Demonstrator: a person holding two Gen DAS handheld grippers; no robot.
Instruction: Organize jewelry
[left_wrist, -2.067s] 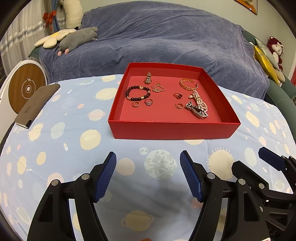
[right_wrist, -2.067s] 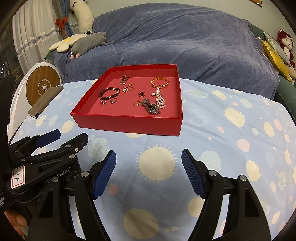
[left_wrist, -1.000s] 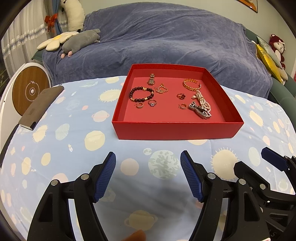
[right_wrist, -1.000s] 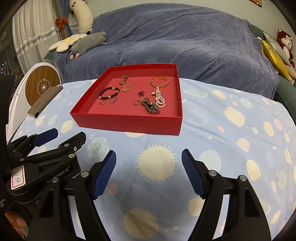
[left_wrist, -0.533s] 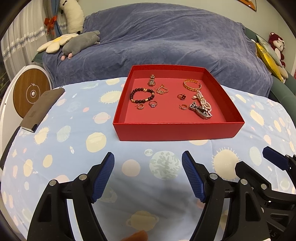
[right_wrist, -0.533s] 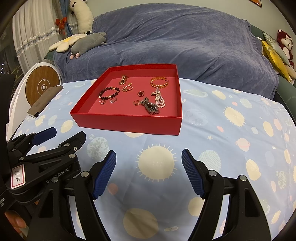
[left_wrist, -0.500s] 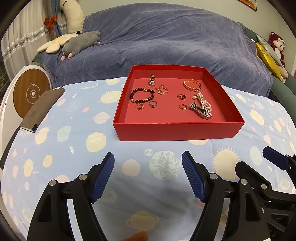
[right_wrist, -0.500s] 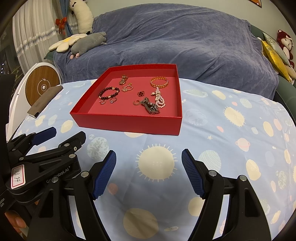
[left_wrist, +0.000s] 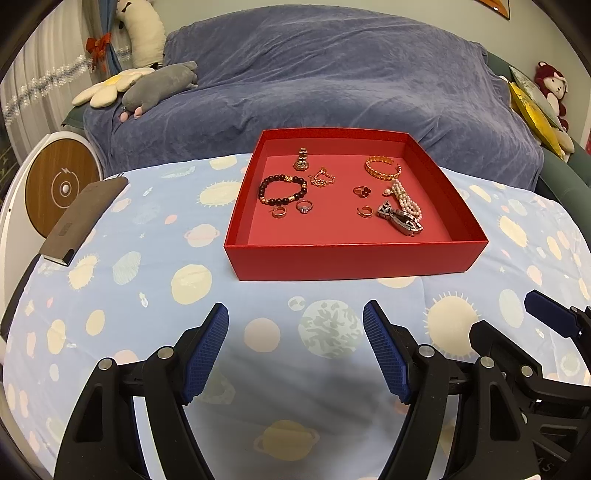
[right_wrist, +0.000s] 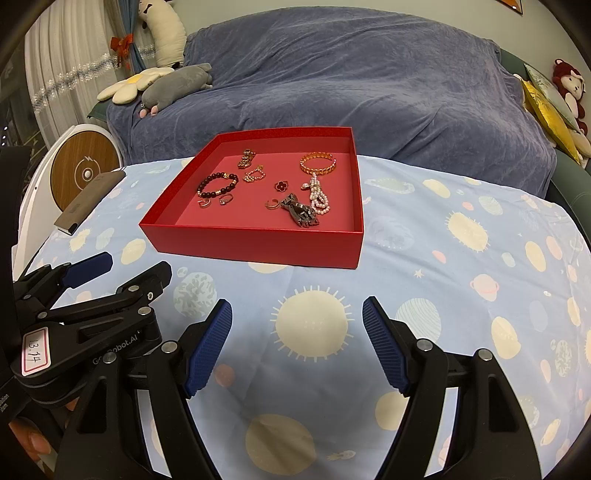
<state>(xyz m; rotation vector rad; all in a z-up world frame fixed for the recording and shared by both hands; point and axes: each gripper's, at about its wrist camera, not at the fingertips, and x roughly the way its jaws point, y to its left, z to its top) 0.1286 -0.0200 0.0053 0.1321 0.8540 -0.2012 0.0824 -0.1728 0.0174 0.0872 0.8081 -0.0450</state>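
Short of the red tray (left_wrist: 351, 258), left claw (left_wrist: 295, 354) spread empty, right claw (right_wrist: 297, 345) spread empty, bracelets and rings inside

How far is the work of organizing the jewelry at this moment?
Every piece visible already lies in the red box: the dark bead bracelet, the gold bangle, the pearl strand and several rings. Nothing is in hand: the left gripper and the right gripper are open over the tablecloth. Any further sorting is not yet begun.
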